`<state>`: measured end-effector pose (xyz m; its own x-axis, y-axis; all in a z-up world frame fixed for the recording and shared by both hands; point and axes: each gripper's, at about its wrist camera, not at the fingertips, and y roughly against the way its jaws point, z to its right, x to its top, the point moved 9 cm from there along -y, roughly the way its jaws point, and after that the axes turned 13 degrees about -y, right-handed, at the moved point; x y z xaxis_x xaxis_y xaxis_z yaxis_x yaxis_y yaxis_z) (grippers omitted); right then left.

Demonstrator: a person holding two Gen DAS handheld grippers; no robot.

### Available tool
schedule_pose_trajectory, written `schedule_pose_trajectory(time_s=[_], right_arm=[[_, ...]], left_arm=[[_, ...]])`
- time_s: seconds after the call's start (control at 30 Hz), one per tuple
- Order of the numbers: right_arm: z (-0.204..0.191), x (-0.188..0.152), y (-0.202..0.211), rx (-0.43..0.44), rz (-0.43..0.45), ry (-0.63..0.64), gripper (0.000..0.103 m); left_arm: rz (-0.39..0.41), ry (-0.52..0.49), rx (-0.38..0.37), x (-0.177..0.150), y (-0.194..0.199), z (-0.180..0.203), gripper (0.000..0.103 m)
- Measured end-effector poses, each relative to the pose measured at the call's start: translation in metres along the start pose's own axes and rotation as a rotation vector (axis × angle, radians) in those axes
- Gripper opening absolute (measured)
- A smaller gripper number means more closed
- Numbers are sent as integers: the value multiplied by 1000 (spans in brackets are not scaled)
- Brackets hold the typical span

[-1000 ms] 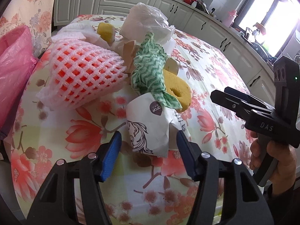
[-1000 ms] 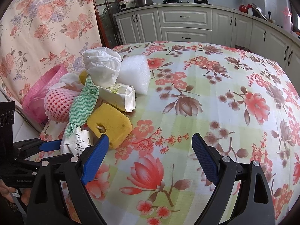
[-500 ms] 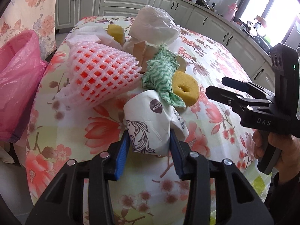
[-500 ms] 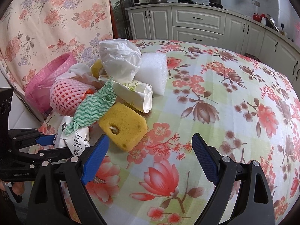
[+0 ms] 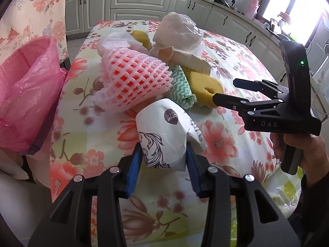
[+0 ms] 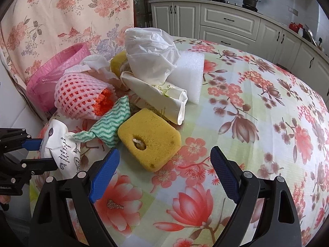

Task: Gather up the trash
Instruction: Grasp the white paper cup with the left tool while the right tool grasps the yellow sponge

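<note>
My left gripper (image 5: 163, 165) is shut on a crumpled white printed paper bag (image 5: 162, 131), held just above the floral table; it also shows in the right wrist view (image 6: 59, 146). Behind it lies a trash pile: a pink foam net (image 5: 133, 82), a green-white cloth (image 5: 181, 86), a yellow sponge with a hole (image 6: 149, 140), a rolled paper wrapper (image 6: 160, 98), a white plastic bag (image 6: 150, 53) and white foam (image 6: 189, 76). My right gripper (image 6: 164, 173) is open, just short of the sponge. A pink trash bag (image 5: 26, 94) hangs off the table's left side.
The floral tablecloth (image 6: 257, 123) covers the table, bare to the right of the pile. White kitchen cabinets (image 6: 226, 24) run along the back. A floral curtain (image 6: 61, 16) hangs behind the pink bag. A second yellow sponge (image 5: 140, 38) sits at the pile's back.
My left gripper closed on the paper bag and lifted it slightly toward me. My right gripper moved closer to the yellow sponge and stayed open.
</note>
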<state>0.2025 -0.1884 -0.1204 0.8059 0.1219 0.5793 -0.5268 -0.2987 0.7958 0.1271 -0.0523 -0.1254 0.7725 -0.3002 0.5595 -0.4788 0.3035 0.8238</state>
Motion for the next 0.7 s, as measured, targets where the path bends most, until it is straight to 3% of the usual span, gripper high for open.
schedule_pose_trajectory(time_s=[0.33,0.43,0.5,0.7], right_arm=[[-10,3,-17,-11,-22,32,84],[-12,1,-21,-1,-37,36,74],[-15,-1,-24,6,-50,40,60],[-15,-4,-17,13,-43,35,56]], left_arm=[[23,20,26,-4,20,-15,41],[29,20,27,-3,22,-16,41],[32,21,31,-2,23,-17,41],[57,26,46,2,30,-17,41]])
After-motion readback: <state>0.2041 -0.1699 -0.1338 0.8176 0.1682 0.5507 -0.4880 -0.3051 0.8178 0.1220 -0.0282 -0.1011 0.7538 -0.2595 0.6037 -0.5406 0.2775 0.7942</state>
